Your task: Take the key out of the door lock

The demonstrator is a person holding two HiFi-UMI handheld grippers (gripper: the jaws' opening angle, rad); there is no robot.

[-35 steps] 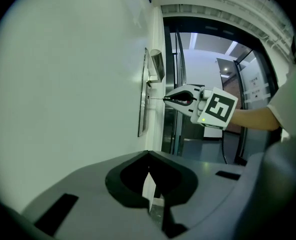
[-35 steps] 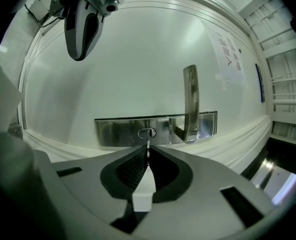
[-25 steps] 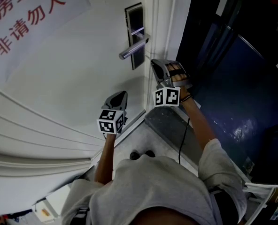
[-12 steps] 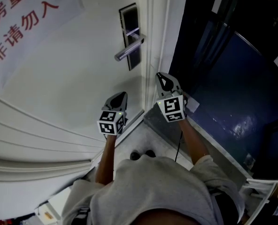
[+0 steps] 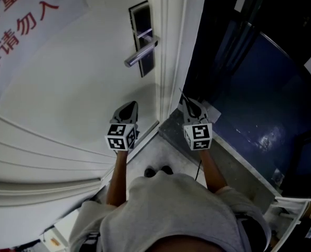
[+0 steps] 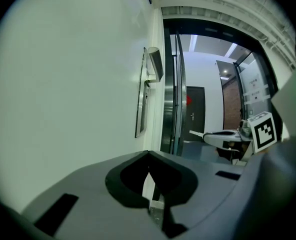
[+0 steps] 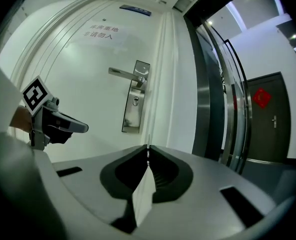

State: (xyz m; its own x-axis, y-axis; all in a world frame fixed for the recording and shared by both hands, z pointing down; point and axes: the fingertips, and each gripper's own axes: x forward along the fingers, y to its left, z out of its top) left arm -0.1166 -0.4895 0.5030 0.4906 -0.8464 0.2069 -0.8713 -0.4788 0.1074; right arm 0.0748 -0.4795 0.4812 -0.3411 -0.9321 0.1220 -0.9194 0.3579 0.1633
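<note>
White door (image 5: 66,88) fills the left of the head view, open onto a dark corridor floor (image 5: 250,104) at right. Red-lettered sign (image 5: 19,20) at the door's upper left. Door edge (image 5: 163,46) runs down the middle, with a grey threshold (image 5: 171,130) at its foot.

Lock plate (image 5: 141,35) sits near the door edge, its lever handle (image 5: 140,54) sticking out to the left. From the right gripper view the keyhole (image 7: 135,101) lies low on the plate, under the lever.

Left tongs (image 5: 128,109) are low, facing the door below the handle, jaws pressed together with nothing between them.

Right tongs (image 5: 184,100) are over the threshold, just right of the door edge, jaws pressed together on a thin sliver at the tips, which I take for the key (image 5: 180,93). It is out of the lock and well below the plate.

Against a second ago: my right tongs were higher, close under the lock by the door edge. They have since dropped toward me and rolled, so the marker cube shows another face. Left tongs are unmoved.

Room: open corridor to the right of the right tongs and a clear gap between the two tongs.
</note>
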